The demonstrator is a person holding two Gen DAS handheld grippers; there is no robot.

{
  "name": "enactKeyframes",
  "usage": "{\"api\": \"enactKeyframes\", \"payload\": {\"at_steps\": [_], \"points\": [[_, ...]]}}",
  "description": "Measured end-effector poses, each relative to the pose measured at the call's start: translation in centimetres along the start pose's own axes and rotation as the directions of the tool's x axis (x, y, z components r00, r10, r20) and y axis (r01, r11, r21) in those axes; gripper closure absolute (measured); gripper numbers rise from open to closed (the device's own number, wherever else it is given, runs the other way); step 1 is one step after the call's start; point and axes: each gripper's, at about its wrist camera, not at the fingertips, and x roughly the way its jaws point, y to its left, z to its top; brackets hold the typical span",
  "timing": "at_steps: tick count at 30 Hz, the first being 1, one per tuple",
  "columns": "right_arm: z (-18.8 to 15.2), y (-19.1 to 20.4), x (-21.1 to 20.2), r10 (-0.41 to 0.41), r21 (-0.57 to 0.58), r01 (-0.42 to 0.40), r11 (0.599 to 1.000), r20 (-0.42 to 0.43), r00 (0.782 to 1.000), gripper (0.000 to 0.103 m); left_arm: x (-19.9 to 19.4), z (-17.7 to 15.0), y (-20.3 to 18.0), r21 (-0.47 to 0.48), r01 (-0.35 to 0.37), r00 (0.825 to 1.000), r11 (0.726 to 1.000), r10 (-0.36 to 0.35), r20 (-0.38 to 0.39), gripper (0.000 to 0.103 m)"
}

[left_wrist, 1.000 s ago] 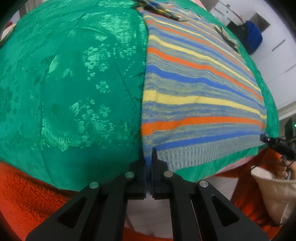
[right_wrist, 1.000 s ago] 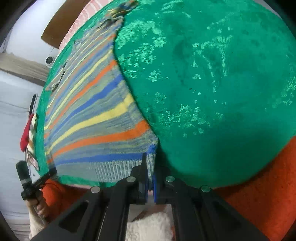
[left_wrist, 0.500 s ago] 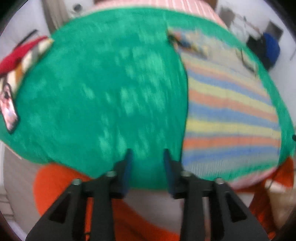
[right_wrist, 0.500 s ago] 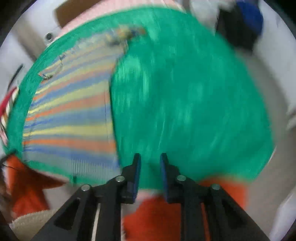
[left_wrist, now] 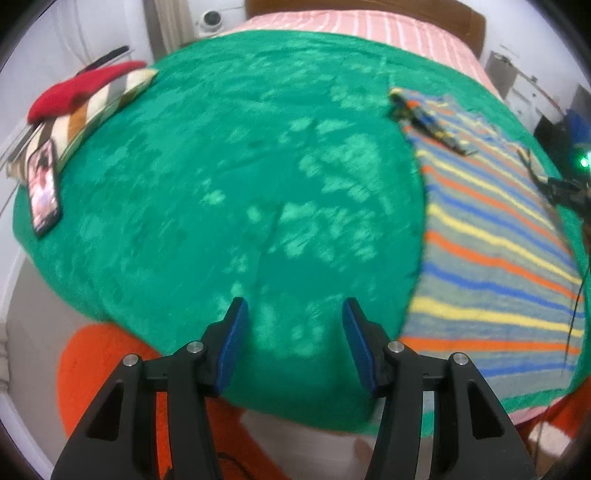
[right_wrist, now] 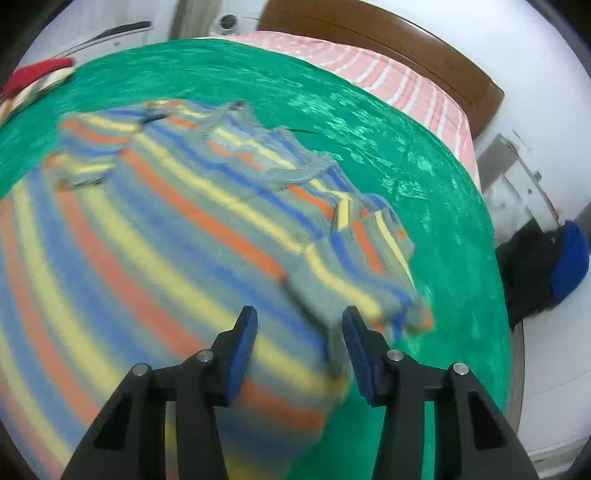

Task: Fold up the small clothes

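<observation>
Both grippers, left gripper (left_wrist: 291, 314) and right gripper (right_wrist: 299, 325), opening, empty; striped sweater (right_wrist: 177, 236) neckline faces headboard (right_wrist: 388, 48).

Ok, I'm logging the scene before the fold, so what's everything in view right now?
striped sweater: one, grey with orange, yellow and blue stripes, flat on the cover
green cover: one, over the bed
pink striped sheet: one, at the headboard end
wooden headboard: one, brown
phone: one, cover's left edge
striped cushion: one, red item on top
left hand-held gripper: black, blue pads, opening, empty
right hand-held gripper: same, opening above the sweater
</observation>
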Motion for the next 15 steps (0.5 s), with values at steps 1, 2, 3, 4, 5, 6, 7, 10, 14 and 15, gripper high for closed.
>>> {"api": "enactKeyframes", "payload": {"at_steps": [1,2,3,4,5,6,7,10,14,15], "points": [[0.6,-0.8,0.8,0.008,0.031,-0.008,1.000,-0.009,1.000,0.082,0.3,-0.2,0.4,-0.008,-0.015,1.000,1.000,0.015,-0.009,0.048],[0.5,-1.4,1.1,0.024,0.067,-0.023,0.997,-0.011,1.000,0.102,0.3,-0.4,0.7,-0.013,-0.025,1.000,1.000,0.025,-0.015,0.048],[0.6,-3.4,0.9,0.063,0.157,-0.064,0.986,0.012,0.998,0.102,0.4,-0.5,1.0,-0.017,-0.032,0.999,0.999,0.031,-0.016,0.048],[0.6,-4.4,0.2,0.086,0.207,-0.092,0.974,0.037,0.996,0.102,0.4,-0.5,1.1,-0.021,-0.035,0.999,0.999,0.034,-0.015,0.048],[0.3,-6.2,-0.7,0.121,0.282,-0.139,0.949,0.078,0.990,0.102,0.5,-0.6,1.2,-0.023,-0.035,0.999,0.999,0.035,-0.012,0.048],[-0.5,-8.8,-1.9,0.152,0.369,-0.183,0.911,0.112,0.982,0.102,0.6,-0.7,1.2,-0.024,-0.036,0.999,0.999,0.035,-0.011,0.048],[-0.8,-10.1,-2.3,0.160,0.407,-0.197,0.892,0.123,0.979,0.102,0.8,-0.6,1.1,-0.023,-0.034,0.999,0.999,0.033,-0.015,0.048],[-3.6,-15.9,-4.5,0.107,0.529,-0.156,0.834,0.122,0.987,0.102,1.3,-0.5,0.6,-0.023,-0.023,0.999,0.999,0.022,-0.028,0.048],[-8.5,-22.6,-7.3,-0.029,0.659,-0.028,0.752,0.076,0.997,0.102,0.8,-0.6,-0.2,-0.005,-0.015,1.000,1.000,0.015,-0.016,0.048],[-9.8,-24.2,-7.6,-0.058,0.692,0.002,0.722,0.058,0.997,0.102,0.7,-0.7,-0.4,0.000,-0.016,1.000,1.000,0.016,-0.015,0.048]]}}
